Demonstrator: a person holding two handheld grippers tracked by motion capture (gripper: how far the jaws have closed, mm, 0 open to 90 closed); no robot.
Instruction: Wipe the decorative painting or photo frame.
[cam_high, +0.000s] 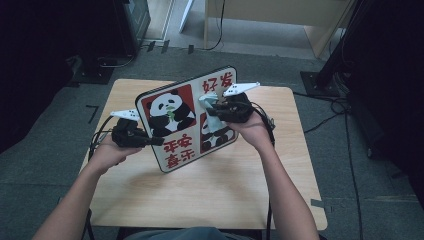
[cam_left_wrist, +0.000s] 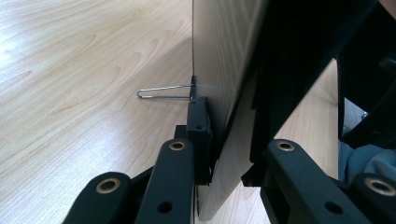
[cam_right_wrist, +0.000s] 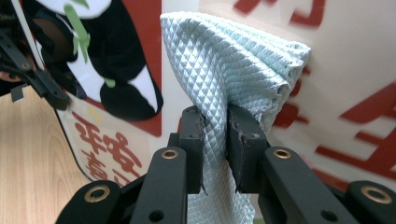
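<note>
A rounded board (cam_high: 170, 112) printed with pandas and red characters stands tilted on its lower edge on the wooden table (cam_high: 200, 200). My left gripper (cam_high: 155, 141) is shut on the board's left edge; in the left gripper view the board (cam_left_wrist: 219, 51) runs edge-on between the jaws of that gripper (cam_left_wrist: 229, 140). My right gripper (cam_high: 212, 107) is shut on a pale blue quilted cloth (cam_high: 216, 125) held against the printed face. The right gripper view shows the cloth (cam_right_wrist: 233, 60) bunched above its gripper (cam_right_wrist: 215, 135), with the board (cam_right_wrist: 350, 70) right behind it.
A thin wire loop (cam_left_wrist: 163, 91) sticks out from the board's plain side just above the tabletop. Cables (cam_high: 330, 107) trail on the grey floor at the right. A light wooden piece of furniture (cam_high: 270, 15) stands beyond the table's far edge.
</note>
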